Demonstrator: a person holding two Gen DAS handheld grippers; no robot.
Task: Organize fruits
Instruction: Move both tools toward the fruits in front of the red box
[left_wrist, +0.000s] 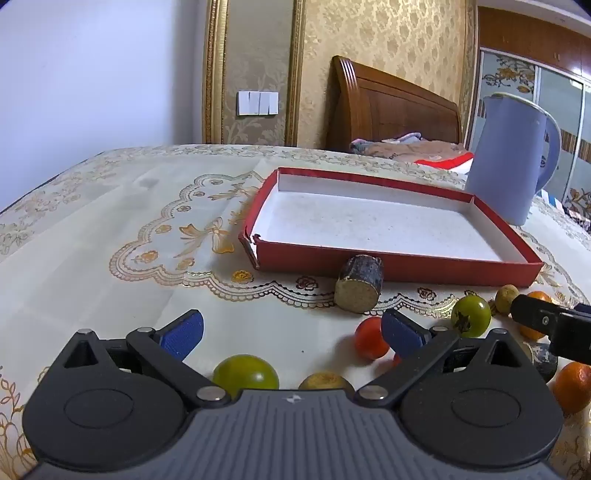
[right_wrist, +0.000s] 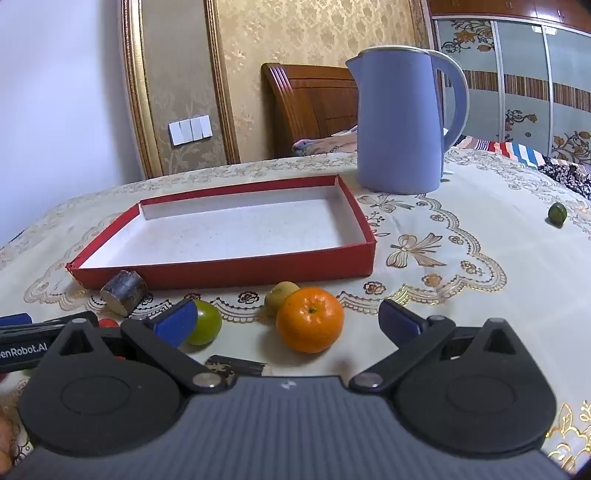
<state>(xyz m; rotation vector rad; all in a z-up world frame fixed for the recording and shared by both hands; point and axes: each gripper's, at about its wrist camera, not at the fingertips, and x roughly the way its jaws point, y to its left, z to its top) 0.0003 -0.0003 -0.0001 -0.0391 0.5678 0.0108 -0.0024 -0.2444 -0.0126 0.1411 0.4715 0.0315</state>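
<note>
**Two claws spread, no fruit in the box yet**

Both claws released, empty. Left claw (left_wrist: 291, 334) hovers low over the cloth-covered surface (left_wrist: 110, 229), blue pads wide apart; small red round fruit (left_wrist: 370, 338) sits just beside its right pad, partly behind it. Glossy green round fruit (left_wrist: 245, 374) and a yellowish fruit (left_wrist: 324, 381) lie close under the claw body, cut off by it.

Right claw (right_wrist: 288, 321) also spread. Round orange mandarin (right_wrist: 309, 319) lies between its pads, slightly ahead, likely the next pick. Dull yellow-green small fruit (right_wrist: 281, 297) touches the mandarin from behind. Green tomato-like fruit (right_wrist: 205, 326) half hidden by the left pad.

Further out: short dark-barked cylinder with pale cut end (left_wrist: 358, 284), possibly sugarcane, leaning against the front wall of the shallow red cardboard box with white lining (left_wrist: 406, 271). Box holds nothing; fruit clusters along its near side, so sorting has barely begun, by my reading. Lavender plastic kettle (right_wrist: 400, 122) stands behind the box. One lone small green fruit (right_wrist: 557, 214) well apart, far right.

Dark patterned object (right_wrist: 236, 365) under the right claw: unidentifiable.
</note>
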